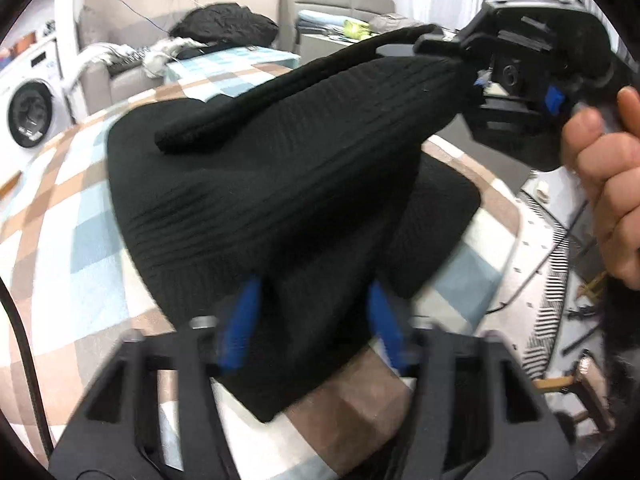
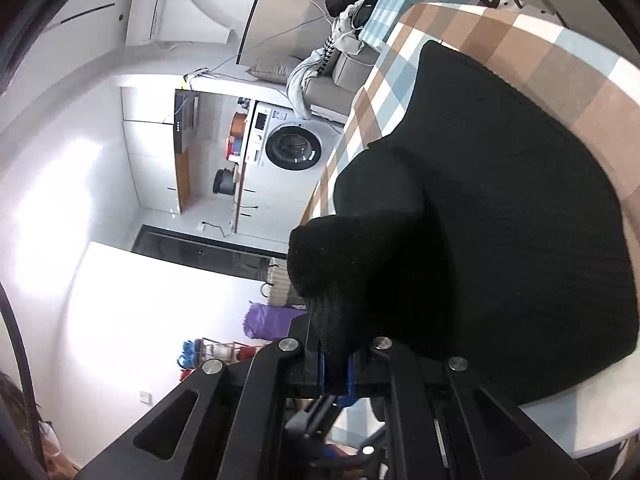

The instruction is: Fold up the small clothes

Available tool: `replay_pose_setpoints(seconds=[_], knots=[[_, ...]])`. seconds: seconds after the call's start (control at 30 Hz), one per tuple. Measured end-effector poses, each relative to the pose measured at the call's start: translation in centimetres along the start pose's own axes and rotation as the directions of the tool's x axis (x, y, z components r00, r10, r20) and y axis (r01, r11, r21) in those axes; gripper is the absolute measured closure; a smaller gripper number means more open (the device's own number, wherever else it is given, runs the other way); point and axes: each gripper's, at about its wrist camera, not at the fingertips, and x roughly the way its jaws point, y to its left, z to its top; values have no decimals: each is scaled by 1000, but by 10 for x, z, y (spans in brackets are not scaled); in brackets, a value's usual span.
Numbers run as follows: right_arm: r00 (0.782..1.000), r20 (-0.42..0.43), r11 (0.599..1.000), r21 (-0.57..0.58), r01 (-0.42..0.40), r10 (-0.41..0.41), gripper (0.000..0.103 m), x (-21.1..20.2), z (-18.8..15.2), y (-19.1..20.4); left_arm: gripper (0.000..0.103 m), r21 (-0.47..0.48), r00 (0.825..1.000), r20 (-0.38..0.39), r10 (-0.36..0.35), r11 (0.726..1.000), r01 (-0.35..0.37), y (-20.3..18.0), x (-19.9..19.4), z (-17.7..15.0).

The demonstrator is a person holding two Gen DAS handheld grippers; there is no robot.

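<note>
**Black knit lifted at one end by the right gripper**

Black ribbed garment (image 1: 256, 184) lies partly on the checked cloth (image 1: 60, 240), one end raised. The right gripper (image 2: 335, 374) has its blue pads (image 2: 323, 376) pressed together on a bunched edge of the fabric. The left gripper (image 1: 314, 320) has its blue fingers (image 1: 240, 320) spread apart, with the garment's near fold lying between them; whether they touch it is unclear through motion blur. A washing machine (image 2: 292, 146) stands beyond.
</note>
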Motion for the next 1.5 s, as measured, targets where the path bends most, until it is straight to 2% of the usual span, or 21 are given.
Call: replay_pose_setpoints(seconds=[0.03,0.17,0.27,0.33,0.47,0.57,0.67,0.77,0.83,0.97,1.07,1.13,1.2,1.23,1.27,1.3,1.33,1.37,1.43,1.47,1.5], knots=[[1000,-2,1000,-2,2,-2,96,2,0,-1,96,-2,1000,3,3,1000,-3,1,1,-1],[998,-1,998,-16,60,-60,96,-1,1,-2,100,-27,999,48,-13,1000,15,10,-16,-8],[983,7,983,-28,181,-181,95,-9,-2,-14,100,-8,998,69,-13,1000,14,12,-35,-17],[963,-15,962,-51,269,-270,94,-12,-8,-27,100,8,998,65,-6,1000,6,12,-41,-23],[885,-107,887,-148,437,-454,88,-1,-20,-42,100,45,1000,23,-22,999,21,8,-40,-37],[854,-79,839,-250,483,-515,79,-6,-23,-30,99,28,999,17,-44,999,44,12,-43,-38],[838,0,789,-335,514,-546,59,-14,-15,-10,86,-40,996,10,-92,995,93,25,-49,-40],[811,60,708,-453,542,-582,59,-7,-5,13,70,-117,992,24,-127,985,129,36,-56,-42],[807,80,673,-507,538,-585,58,-5,-4,24,48,-169,990,48,-129,976,135,45,-63,-42],[800,76,587,-638,498,-596,44,45,4,46,40,-294,988,87,-124,945,144,73,-76,-42],[796,36,554,-699,452,-604,40,91,13,50,37,-385,991,102,-83,915,116,97,-79,-44],[780,12,524,-734,432,-626,40,120,12,47,37,-428,993,99,-71,897,107,111,-81,-43],[745,16,456,-782,425,-667,41,145,7,39,37,-451,993,102,-63,887,103,120,-81,-41],[726,35,418,-798,434,-687,51,151,7,36,37,-453,993,105,-58,886,100,123,-81,-40],[716,48,387,-815,431,-696,73,157,6,38,37,-450,993,105,-55,888,97,125,-81,-39],[727,53,378,-827,416,-684,82,155,8,39,37,-446,993,106,-52,890,94,126,-81,-37],[751,57,397,-821,410,-658,93,147,14,41,37,-444,993,106,-50,891,93,128,-80,-35],[765,84,413,-802,432,-638,98,139,22,43,37,-444,993,106,-49,892,91,131,-79,-33],[782,155,480,-714,511,-603,98,111,53,45,37,-449,994,106,-40,890,84,134,-75,-29],[783,182,523,-652,549,-595,98,95,72,43,37,-453,994,106,-38,888,83,136,-70,-25],[768,210,552,-585,594,-605,98,80,93,36,37,-459,994,104,-34,885,78,139,-66,-22]])
